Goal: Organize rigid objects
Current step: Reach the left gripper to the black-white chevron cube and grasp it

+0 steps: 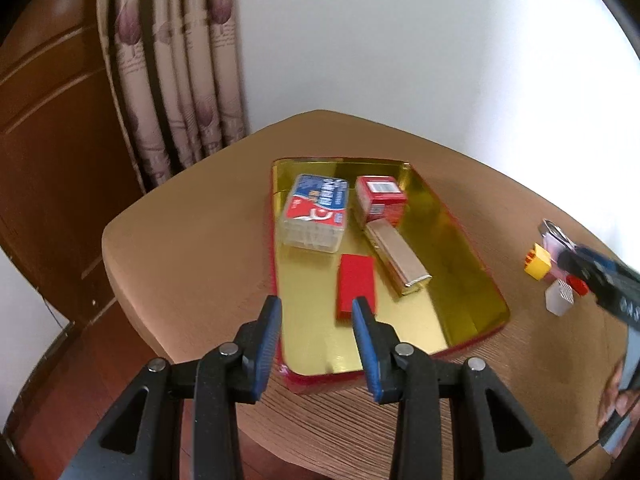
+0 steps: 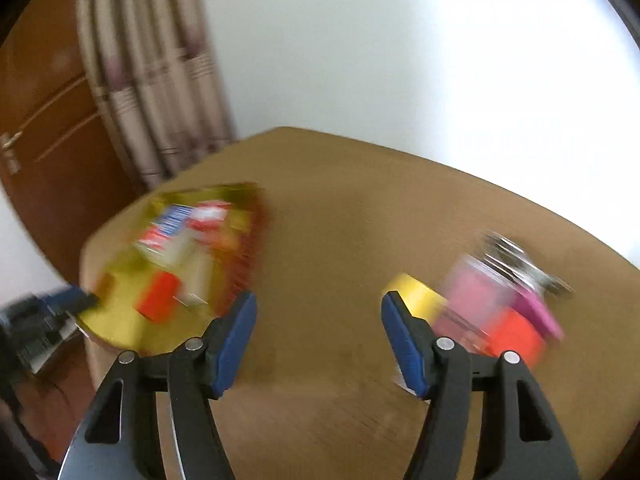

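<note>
A gold-lined red tin tray (image 1: 460,240) sits on the wooden table (image 1: 192,248), holding a clear plastic box (image 1: 316,216), a red carton (image 1: 380,198), a gold bar-shaped packet (image 1: 396,256) and a flat red block (image 1: 356,284). The left gripper (image 1: 316,312) hovers over the tray's near end, jaws apart and empty. To the right, loose on the table, lie a yellow brick (image 1: 538,266), a small red brick (image 1: 578,285) and a translucent white cube (image 1: 559,300). The right gripper (image 2: 318,316), jaws wide apart and empty, hangs just beside that blurred cluster.
</note>
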